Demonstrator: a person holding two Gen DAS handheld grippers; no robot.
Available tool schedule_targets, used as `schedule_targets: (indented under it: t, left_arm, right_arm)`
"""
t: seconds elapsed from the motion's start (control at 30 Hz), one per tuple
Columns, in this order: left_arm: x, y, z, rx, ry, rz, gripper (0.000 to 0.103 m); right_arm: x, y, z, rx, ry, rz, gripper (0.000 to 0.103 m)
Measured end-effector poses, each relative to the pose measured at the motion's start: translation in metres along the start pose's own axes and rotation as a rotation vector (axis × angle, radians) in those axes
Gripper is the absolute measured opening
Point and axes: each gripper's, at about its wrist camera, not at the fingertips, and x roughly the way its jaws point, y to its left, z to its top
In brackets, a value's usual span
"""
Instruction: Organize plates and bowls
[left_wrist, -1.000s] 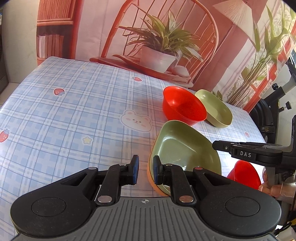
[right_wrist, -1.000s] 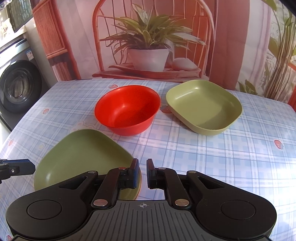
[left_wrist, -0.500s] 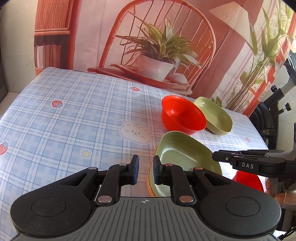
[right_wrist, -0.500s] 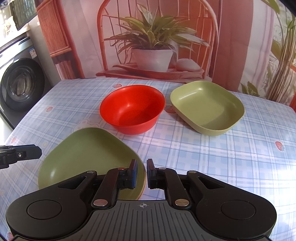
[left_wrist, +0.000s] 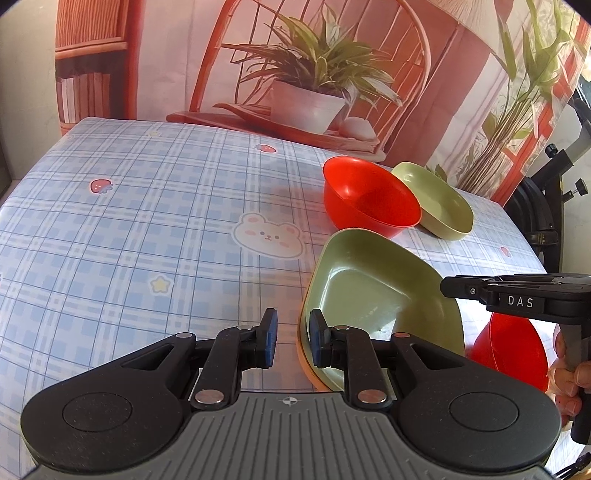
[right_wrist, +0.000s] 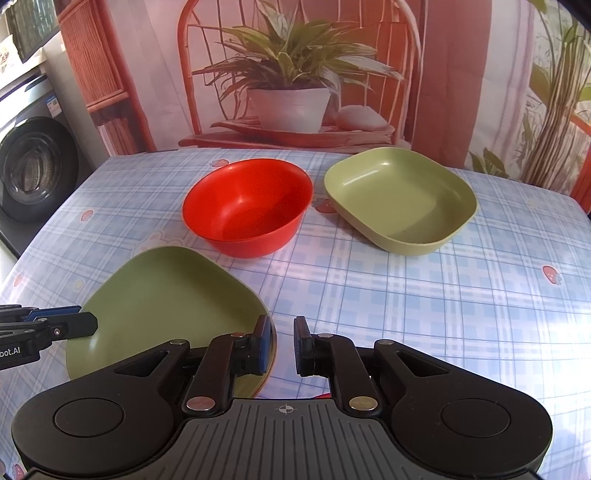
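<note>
The left gripper (left_wrist: 290, 343) jaws are opening off the green plate's (left_wrist: 373, 291) rim, now lowered flatter.

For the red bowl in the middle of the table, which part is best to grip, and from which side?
Probably its near rim: one finger inside, one outside, coming from above. The red bowl stands upright and open, and its thin rim fits narrow jaws. The square green dish stands apart on its right.

Home setting, likely laundry or utility corner. Washer (right_wrist: 35, 170) at left beside table (left_wrist: 147, 229). Table under blue checked cloth with bear (left_wrist: 267, 236) and strawberry prints. Printed backdrop (right_wrist: 295, 74) behind, showing potted plant, rattan chair, bookshelf. Plastic bowls (right_wrist: 247, 206) and plates (right_wrist: 400, 199) on cloth. Black exercise-machine frame (left_wrist: 554, 192) at right edge.
</note>
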Motion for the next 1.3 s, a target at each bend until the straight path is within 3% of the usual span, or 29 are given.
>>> schedule_targets:
  t: [0.17,0.33,0.53,0.7,0.83,0.93,1.17,1.3]
  left_arm:
    - [0.006,0.004,0.001,-0.009,0.018,0.003,0.029]
    - [-0.002,0.002,0.002,-0.015,0.011,0.020,0.028]
    - [-0.030,-0.011,0.022,0.031,-0.067,-0.001,0.028]
    - [-0.051,-0.036,0.047,0.107,-0.143,-0.033,0.028]
    - [-0.058,-0.062,0.067,0.124,-0.184,-0.108,0.028]
    - [-0.054,-0.081,0.075,0.133,-0.194,-0.148,0.029]
    - [-0.019,-0.113,0.092,0.192,-0.187,-0.166,0.029]
    - [0.013,-0.116,0.105,0.178,-0.164,-0.134,0.029]
  right_arm:
    - [-0.003,0.001,0.000,-0.003,-0.006,-0.011,0.013]
    - [-0.008,-0.004,-0.004,0.041,-0.021,0.030,0.011]
    - [-0.041,-0.025,-0.003,0.101,-0.131,0.065,0.017]
    - [-0.066,-0.054,-0.003,0.126,-0.192,0.019,0.016]
    - [-0.082,-0.073,-0.001,0.132,-0.201,-0.021,0.016]
    - [-0.092,-0.085,0.000,0.131,-0.213,-0.054,0.016]
    - [-0.092,-0.110,0.005,0.151,-0.215,-0.096,0.016]
    - [-0.077,-0.121,0.008,0.149,-0.207,-0.099,0.016]
